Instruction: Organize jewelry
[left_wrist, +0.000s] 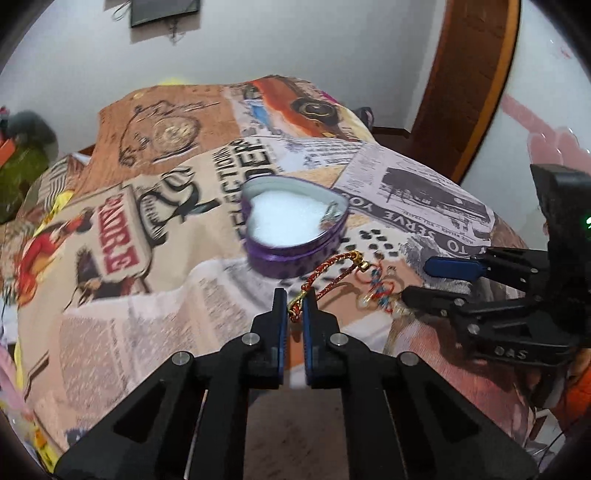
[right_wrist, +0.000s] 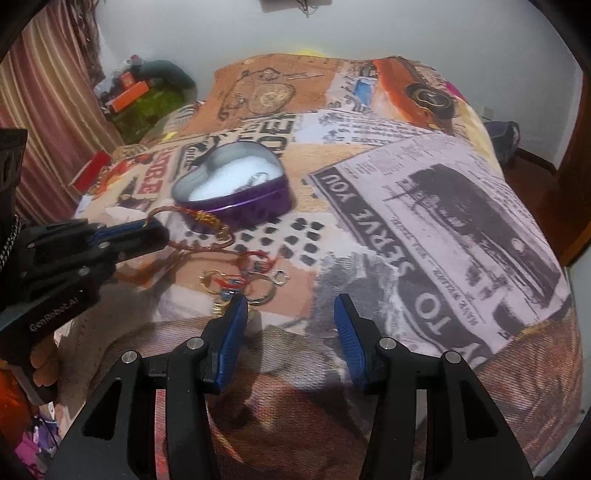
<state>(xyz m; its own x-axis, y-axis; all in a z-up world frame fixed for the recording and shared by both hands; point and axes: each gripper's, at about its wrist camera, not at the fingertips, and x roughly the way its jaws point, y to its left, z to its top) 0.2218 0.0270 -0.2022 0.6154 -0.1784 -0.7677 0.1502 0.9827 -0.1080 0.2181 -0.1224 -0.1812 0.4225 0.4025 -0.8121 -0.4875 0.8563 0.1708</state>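
"TO SERVE YOU" on printed blanket (right_wrist: 424, 206), "GenRobot.AI" on left gripper (right_wrist: 155, 230)
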